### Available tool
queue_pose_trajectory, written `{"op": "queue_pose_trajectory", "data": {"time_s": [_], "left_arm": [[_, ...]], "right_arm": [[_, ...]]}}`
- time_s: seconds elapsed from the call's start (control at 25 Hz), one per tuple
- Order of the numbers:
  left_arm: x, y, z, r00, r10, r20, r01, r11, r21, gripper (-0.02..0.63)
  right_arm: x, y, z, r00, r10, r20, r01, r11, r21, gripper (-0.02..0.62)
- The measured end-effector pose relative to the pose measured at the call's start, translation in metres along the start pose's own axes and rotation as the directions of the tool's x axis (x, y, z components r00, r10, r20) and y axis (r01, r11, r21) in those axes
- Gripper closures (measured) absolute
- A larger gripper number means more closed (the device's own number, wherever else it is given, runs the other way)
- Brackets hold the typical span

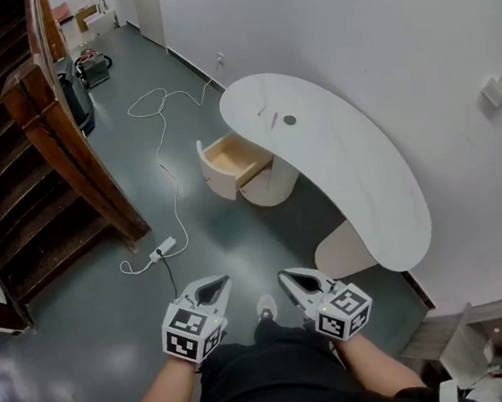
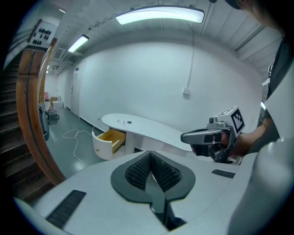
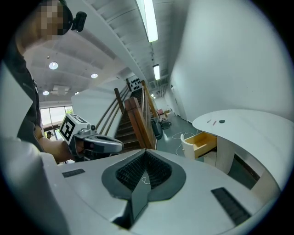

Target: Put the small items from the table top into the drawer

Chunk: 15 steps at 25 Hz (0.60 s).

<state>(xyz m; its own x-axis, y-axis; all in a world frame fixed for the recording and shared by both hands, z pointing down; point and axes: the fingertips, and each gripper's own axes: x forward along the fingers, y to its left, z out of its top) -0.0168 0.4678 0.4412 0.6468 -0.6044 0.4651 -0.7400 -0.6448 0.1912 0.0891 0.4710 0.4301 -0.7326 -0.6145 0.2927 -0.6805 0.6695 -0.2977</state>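
A white curved table (image 1: 346, 167) stands against the wall, well ahead of me. On its far end lie a dark round item (image 1: 290, 120), a pink stick-like item (image 1: 272, 119) and a tiny thin piece (image 1: 260, 110). Below that end a wooden drawer (image 1: 228, 158) is pulled out, and I see nothing in the part that shows. My left gripper (image 1: 217, 286) and right gripper (image 1: 291, 279) hang close to my body, far from the table, both shut and empty. The left gripper view shows the drawer (image 2: 110, 138) and the right gripper (image 2: 216, 135). The right gripper view shows the drawer (image 3: 203, 142), the round item (image 3: 222, 121) and the left gripper (image 3: 94, 143).
A dark wooden staircase with a railing (image 1: 56, 146) fills the left side. A white power strip (image 1: 163, 248) and its cable (image 1: 164, 133) lie on the grey floor between the stairs and the drawer. Boxes and clutter (image 1: 492, 339) sit at the lower right.
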Motion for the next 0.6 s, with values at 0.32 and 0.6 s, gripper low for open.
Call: {"op": "queue_pose_trajectory", "data": {"time_s": [0.32,0.6], "left_arm": [[0.064,0.035,0.063,0.997,0.067,0.034,-0.067,0.998,0.005,0.592],[0.114,0.049,0.084,0.995,0.104,0.004,-0.104,0.995,0.007,0.592]], "right_arm": [[0.031,-0.078,0.051,0.999,0.041,0.002,-0.041,0.998,-0.053,0.591],[0.052,-0.134,0.069,0.996,0.087,-0.012,-0.088,0.995,-0.053,0.591]]}}
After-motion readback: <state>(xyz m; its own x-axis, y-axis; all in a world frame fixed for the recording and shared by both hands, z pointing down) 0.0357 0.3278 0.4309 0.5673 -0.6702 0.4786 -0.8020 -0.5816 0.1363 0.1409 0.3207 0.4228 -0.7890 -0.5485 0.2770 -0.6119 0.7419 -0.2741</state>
